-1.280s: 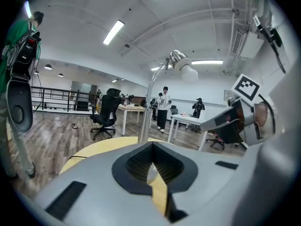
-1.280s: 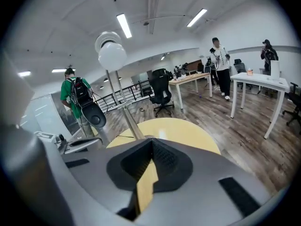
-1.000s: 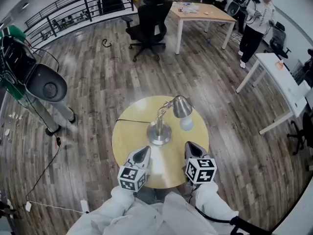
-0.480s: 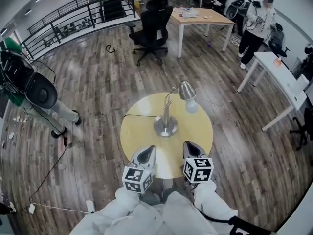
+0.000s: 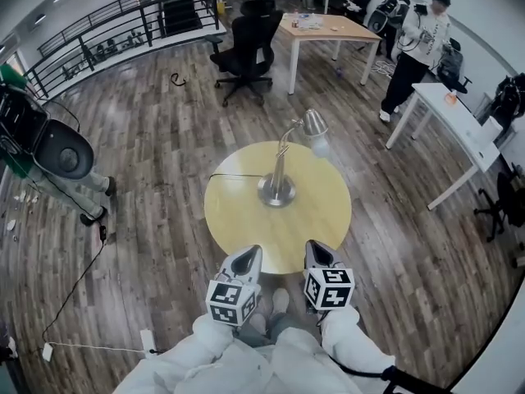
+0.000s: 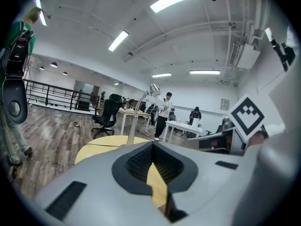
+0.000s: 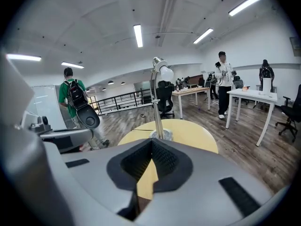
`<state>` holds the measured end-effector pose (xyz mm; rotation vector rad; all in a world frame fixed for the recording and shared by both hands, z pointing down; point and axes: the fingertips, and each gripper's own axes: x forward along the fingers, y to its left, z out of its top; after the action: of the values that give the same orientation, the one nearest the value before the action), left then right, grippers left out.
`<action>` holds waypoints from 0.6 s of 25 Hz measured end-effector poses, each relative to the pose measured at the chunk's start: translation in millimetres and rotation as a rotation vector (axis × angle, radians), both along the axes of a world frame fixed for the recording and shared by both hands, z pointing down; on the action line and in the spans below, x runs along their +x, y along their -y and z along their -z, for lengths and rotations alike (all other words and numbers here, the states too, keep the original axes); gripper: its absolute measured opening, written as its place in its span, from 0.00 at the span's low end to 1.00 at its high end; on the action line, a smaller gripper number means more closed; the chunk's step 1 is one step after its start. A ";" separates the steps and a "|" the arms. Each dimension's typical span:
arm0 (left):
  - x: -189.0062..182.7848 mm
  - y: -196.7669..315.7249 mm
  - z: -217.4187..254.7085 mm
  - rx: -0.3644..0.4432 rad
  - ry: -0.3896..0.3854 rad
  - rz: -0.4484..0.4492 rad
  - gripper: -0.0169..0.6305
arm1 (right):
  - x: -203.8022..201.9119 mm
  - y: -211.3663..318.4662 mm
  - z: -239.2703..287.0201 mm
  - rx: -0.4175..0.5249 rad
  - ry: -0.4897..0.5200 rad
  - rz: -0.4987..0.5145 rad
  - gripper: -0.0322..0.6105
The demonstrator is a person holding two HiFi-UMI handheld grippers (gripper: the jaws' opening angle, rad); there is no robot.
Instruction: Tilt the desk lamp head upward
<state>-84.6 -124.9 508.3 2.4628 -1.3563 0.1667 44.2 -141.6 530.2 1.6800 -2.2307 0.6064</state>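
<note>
A silver desk lamp (image 5: 277,189) stands on a round yellow table (image 5: 246,220), its head (image 5: 314,124) with a white bulb leaning down to the far right. The lamp head (image 7: 161,68) shows high in the right gripper view, and its stem (image 6: 135,121) shows in the left gripper view. My left gripper (image 5: 244,261) and right gripper (image 5: 318,255) hover side by side at the table's near edge, well short of the lamp. Both are shut with nothing between the jaws.
A black cord (image 5: 234,176) runs from the lamp off the table's left side. A black office chair (image 5: 246,43) and a wooden desk (image 5: 324,29) stand behind. A white table (image 5: 459,134) is at right, with a person (image 5: 414,48) beside it. A tripod rig (image 5: 57,154) stands at left.
The view has drawn back from the table: both grippers have slid toward its near edge and the lamp sits farther away. The person at right has stepped left.
</note>
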 end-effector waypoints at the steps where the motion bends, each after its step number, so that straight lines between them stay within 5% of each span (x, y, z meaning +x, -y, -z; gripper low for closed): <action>1: 0.5 -3.4 1.1 -0.005 0.010 -0.005 0.03 | -0.5 -3.0 4.3 0.010 0.003 -0.004 0.07; 7: 7.8 -15.8 -4.9 -0.066 0.016 0.018 0.03 | 1.2 -17.8 16.8 0.046 0.010 0.001 0.07; 15: 16.8 -15.4 6.9 -0.027 0.009 0.043 0.03 | 13.3 -18.0 22.8 0.058 -0.004 0.017 0.07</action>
<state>-67.8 -109.5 501.4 2.4110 -1.4005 0.1852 57.5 -123.6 507.4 1.6867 -2.2780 0.5387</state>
